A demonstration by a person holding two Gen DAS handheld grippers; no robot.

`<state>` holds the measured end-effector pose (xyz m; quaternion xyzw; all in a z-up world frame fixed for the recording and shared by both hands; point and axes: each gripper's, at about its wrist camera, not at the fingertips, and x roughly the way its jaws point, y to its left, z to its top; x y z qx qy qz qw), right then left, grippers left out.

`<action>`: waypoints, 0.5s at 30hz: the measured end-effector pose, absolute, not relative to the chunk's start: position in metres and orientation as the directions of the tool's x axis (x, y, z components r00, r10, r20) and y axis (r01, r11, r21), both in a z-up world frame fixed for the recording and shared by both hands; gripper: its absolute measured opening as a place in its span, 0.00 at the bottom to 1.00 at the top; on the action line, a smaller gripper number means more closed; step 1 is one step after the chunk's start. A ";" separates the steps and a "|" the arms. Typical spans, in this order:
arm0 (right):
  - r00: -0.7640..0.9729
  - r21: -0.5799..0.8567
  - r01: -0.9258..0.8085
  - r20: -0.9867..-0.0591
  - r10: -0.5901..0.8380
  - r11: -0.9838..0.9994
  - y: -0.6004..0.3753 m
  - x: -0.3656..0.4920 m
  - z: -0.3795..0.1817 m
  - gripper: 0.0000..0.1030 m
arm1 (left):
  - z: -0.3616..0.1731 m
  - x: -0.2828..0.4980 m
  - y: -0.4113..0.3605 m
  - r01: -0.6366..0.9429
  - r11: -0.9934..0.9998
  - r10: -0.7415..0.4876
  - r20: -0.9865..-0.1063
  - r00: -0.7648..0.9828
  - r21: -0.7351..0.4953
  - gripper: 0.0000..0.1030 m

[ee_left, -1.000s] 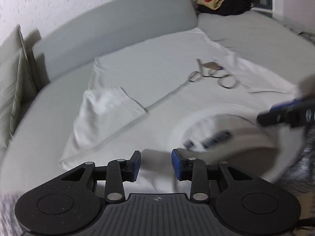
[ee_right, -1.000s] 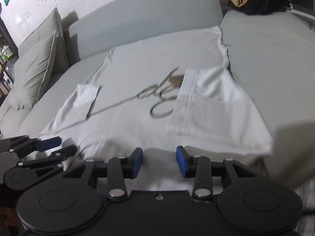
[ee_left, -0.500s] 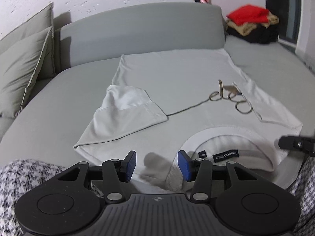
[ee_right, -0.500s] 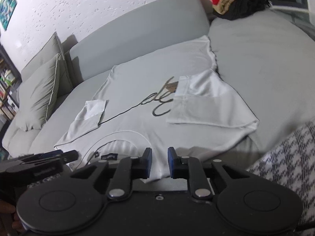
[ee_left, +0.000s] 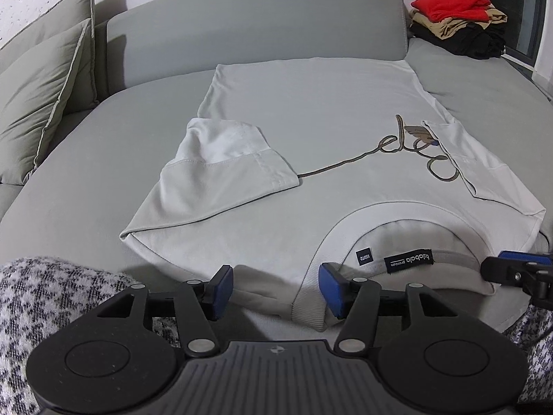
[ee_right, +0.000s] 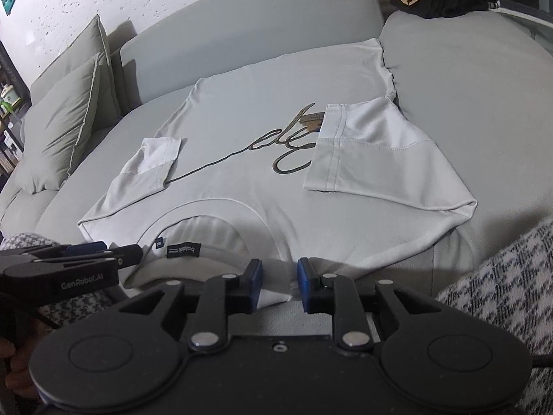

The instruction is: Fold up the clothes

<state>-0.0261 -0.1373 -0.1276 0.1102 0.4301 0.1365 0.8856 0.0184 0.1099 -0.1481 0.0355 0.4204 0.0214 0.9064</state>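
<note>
A pale grey T-shirt [ee_left: 311, 131] lies flat on a grey sofa [ee_left: 249, 24], collar toward the viewer and hem toward the backrest at twelve o'clock; both short sleeves are already folded inward over the chest, the left sleeve [ee_left: 221, 173] at about ten o'clock from the collar and the right sleeve [ee_right: 380, 159] at about two o'clock, partly covering a looping brown script print [ee_left: 408, 145]; the ribbed collar [ee_left: 408, 252] with two dark labels sits at the near edge of the seat, between the two tools; the left hand-held gripper [ee_left: 274, 288] hovers at the near shoulder edge, its jaws opening, with fabric lying between the blue pads but not pinched; the right hand-held gripper [ee_right: 278, 285] sits at the other shoulder edge, its jaws also opening a little, a corner of cloth between them and no visible clamp; the shirt looks light, soft and limp, likely to sag and drag rather than keep a shape, and not fragile; the firmest places to take hold seem to be the two shoulder corners beside the collar, where seams and ribbing give thickness, gripping both layers together; a stack of folded clothes [ee_left: 456, 20] rests at one o'clock and cushions [ee_left: 41, 90] at ten o'clock.
</note>
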 end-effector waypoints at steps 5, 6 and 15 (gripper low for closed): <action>0.549 0.332 -0.145 -0.756 0.355 0.932 -0.137 -0.030 -0.126 0.33 | -0.141 0.015 0.115 0.072 0.997 -0.032 -0.818 0.575 0.012 0.53; 0.532 0.348 -0.138 -0.764 0.366 0.927 -0.138 -0.031 -0.125 0.34 | -0.136 0.012 0.120 0.087 0.995 -0.080 -0.821 0.566 -0.037 0.53; 0.569 0.519 -0.140 -0.654 0.498 0.843 -0.158 -0.014 -0.060 0.45 | -0.066 0.021 0.168 0.032 0.998 -0.061 -0.699 0.712 -0.054 0.55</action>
